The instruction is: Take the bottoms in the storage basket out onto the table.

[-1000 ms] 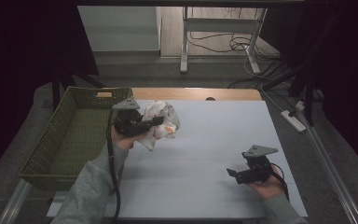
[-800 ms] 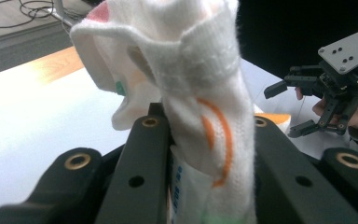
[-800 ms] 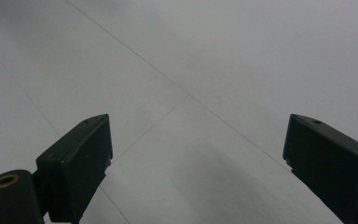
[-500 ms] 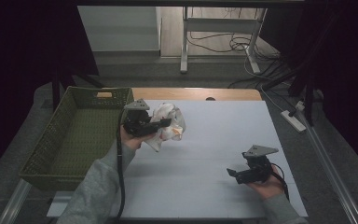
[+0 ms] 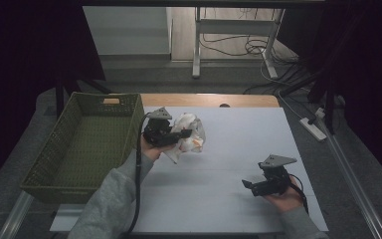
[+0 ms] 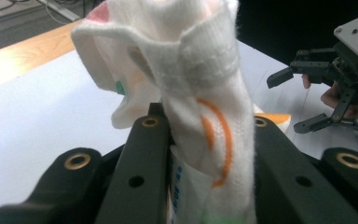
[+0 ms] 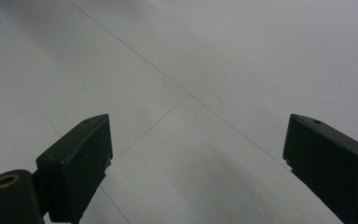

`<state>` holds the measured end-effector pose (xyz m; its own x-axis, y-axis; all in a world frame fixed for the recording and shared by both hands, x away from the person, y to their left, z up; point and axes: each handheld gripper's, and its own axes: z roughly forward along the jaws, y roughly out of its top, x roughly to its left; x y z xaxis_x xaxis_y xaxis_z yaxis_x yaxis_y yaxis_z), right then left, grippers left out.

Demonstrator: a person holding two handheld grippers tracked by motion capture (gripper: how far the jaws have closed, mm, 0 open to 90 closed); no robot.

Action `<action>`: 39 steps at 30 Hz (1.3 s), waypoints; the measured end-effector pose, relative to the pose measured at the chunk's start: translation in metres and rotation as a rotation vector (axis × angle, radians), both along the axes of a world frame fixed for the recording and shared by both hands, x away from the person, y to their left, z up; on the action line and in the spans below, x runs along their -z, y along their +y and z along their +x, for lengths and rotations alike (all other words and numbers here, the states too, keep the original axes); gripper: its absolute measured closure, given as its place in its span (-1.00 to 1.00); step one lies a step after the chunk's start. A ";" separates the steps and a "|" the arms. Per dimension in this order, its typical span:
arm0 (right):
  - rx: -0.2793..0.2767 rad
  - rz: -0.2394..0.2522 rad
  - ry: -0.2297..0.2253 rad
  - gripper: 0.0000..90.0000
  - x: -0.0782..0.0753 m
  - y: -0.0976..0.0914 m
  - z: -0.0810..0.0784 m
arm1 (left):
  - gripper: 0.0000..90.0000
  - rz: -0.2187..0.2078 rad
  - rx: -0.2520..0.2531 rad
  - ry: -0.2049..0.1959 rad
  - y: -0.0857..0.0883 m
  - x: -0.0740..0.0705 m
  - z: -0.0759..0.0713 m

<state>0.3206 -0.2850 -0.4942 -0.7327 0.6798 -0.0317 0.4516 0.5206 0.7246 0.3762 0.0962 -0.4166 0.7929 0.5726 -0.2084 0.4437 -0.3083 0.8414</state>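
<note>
Left gripper [image 5: 181,134] fingers [image 6: 142,177] pinching white knit garment with orange stitching [image 6: 200,88], bunched and drooping beyond the fingertips, just off white tabletop [image 5: 238,144]. Soft, light, floppy; gripping thick fold is holding best. Right gripper [image 5: 252,185] fingers [image 7: 77,163] spreading wide, nothing between.

The cloth [image 5: 189,135] is a white knit piece with orange curved lines, a pink patch and a small green mark. It is bunched and crumpled, pinched between the jaws of the left gripper [image 5: 183,135], and hangs just above the table near the green basket's right wall.
</note>
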 end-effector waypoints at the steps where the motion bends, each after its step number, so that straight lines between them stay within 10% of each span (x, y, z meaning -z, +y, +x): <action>1: 0.000 0.000 0.000 -0.82 0.000 0.000 0.000 | 0.75 0.003 0.004 0.002 -0.002 0.001 0.001; 39: 0.005 0.004 -0.002 -0.82 -0.001 -0.001 0.000 | 0.74 0.124 0.065 0.068 -0.051 0.049 0.022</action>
<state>0.3205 -0.2863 -0.4933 -0.7291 0.6837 -0.0305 0.4527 0.5152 0.7278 0.3981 0.0450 -0.4654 0.8157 0.5451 -0.1937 0.4740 -0.4378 0.7639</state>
